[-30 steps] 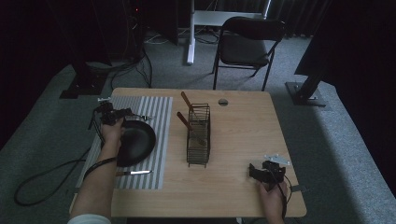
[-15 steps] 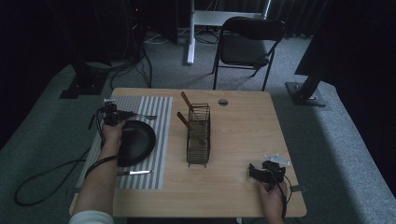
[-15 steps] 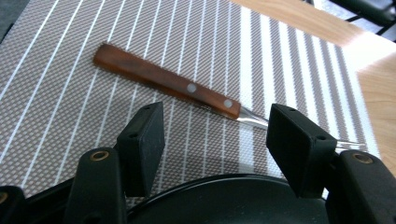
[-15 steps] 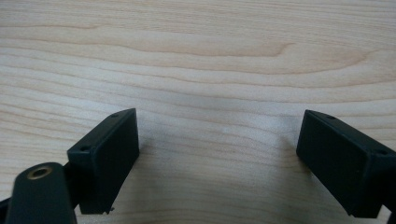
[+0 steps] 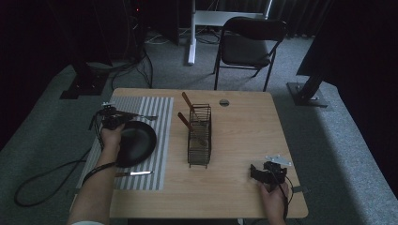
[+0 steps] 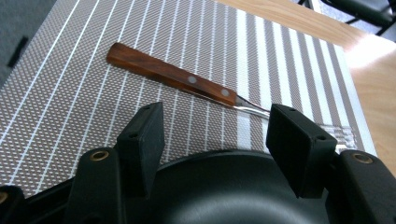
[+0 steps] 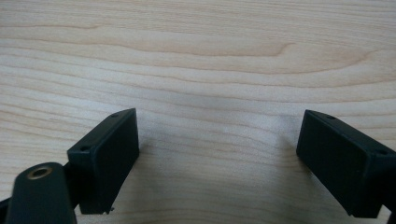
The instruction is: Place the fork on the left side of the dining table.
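Fork [image 6: 187, 84] lies on the striped mat [image 6: 70, 93] just beyond the left gripper's [image 6: 217, 135] released fingers [image 6: 142, 135]

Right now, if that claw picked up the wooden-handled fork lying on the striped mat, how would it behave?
The fork would probably stay stiff: a riveted wooden handle and metal neck. It looks slim, so likely light. Lying flat on the woven placemat, it seems unlikely to roll, though the low profile might make it awkward for the left claw, whose jaws stand open just short of it, above the black plate.
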`<state>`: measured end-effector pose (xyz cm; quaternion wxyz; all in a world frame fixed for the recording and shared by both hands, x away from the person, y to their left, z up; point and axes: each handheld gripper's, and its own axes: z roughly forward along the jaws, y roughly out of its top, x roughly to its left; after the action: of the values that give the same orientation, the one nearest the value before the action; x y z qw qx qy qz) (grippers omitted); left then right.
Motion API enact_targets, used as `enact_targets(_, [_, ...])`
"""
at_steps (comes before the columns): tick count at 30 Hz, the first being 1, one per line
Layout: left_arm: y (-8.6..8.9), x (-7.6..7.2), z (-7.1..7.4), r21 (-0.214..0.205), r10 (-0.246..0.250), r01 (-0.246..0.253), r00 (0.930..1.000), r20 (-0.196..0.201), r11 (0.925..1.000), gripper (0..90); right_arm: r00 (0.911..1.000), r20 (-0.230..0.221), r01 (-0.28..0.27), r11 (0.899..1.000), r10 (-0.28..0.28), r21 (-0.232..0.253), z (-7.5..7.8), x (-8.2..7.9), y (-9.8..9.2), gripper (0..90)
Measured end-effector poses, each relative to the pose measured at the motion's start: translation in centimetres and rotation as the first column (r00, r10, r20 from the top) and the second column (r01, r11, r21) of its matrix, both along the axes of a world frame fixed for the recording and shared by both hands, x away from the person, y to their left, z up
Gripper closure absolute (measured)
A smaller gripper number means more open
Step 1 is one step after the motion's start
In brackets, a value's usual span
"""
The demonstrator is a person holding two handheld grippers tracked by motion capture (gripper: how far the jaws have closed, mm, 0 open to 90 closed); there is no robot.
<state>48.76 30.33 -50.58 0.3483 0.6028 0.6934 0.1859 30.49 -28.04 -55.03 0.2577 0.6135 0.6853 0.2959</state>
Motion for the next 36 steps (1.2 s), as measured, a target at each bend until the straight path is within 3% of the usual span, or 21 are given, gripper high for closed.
enact_targets(1, [-0.4,-0.4,0.1,0.049,-0.029,0.03,0.9995,-0.009,0.9984,37.6,1.0,0.0,0.0,1.0,0.0,0.0,0.0,0.0,0.0,12.7])
enact_targets(2, [-0.5,-0.6,0.3,0.064,-0.035,0.035,0.9994,0.002,0.9974,37.6,1.0,0.0,0.0,1.0,0.0,0.0,0.0,0.0,0.0,12.7])
enact_targets(6, [-0.5,-1.6,0.9,0.047,-0.038,0.037,0.9989,0.028,0.9982,37.6,1.0,0.0,0.0,1.0,0.0,0.0,0.0,0.0,0.0,12.7])
enact_targets(11, [-0.4,-3.2,1.2,0.063,-0.067,0.064,0.9966,0.048,0.996,37.6,1.0,0.0,0.0,1.0,0.0,0.0,0.0,0.0,0.0,12.7])
enact_targets(16, [0.2,-4.8,1.3,0.061,-0.055,0.051,0.9964,0.065,0.9968,37.6,1.0,0.0,0.0,1.0,0.0,0.0,0.0,0.0,0.0,12.7])
enact_targets(20, [0.5,-6.0,1.3,0.108,-0.061,0.052,0.9948,0.081,0.9927,37.6,1.0,0.0,0.0,1.0,0.0,0.0,0.0,0.0,0.0,12.7])
enact_targets(27, [0.2,-7.7,1.2,0.124,-0.085,0.073,0.9918,0.095,0.9896,37.6,1.0,0.0,0.0,1.0,0.0,0.0,0.0,0.0,0.0,12.7])
enact_targets(30, [-0.1,-8.3,1.2,0.142,-0.104,0.089,0.9895,0.101,0.9858,37.6,1.0,0.0,0.0,1.0,0.0,0.0,0.0,0.0,0.0,12.7])
enact_targets(31, [-0.4,-9.0,1.2,0.175,-0.109,0.09,0.9889,0.101,0.9804,37.6,1.0,0.0,0.0,1.0,0.0,0.0,0.0,0.0,0.0,12.7])
enact_targets(36, [-0.9,-10.8,1.3,0.17,-0.119,0.097,0.9845,0.129,0.9808,37.6,1.0,0.0,0.0,1.0,0.0,0.0,0.0,0.0,0.0,12.7])
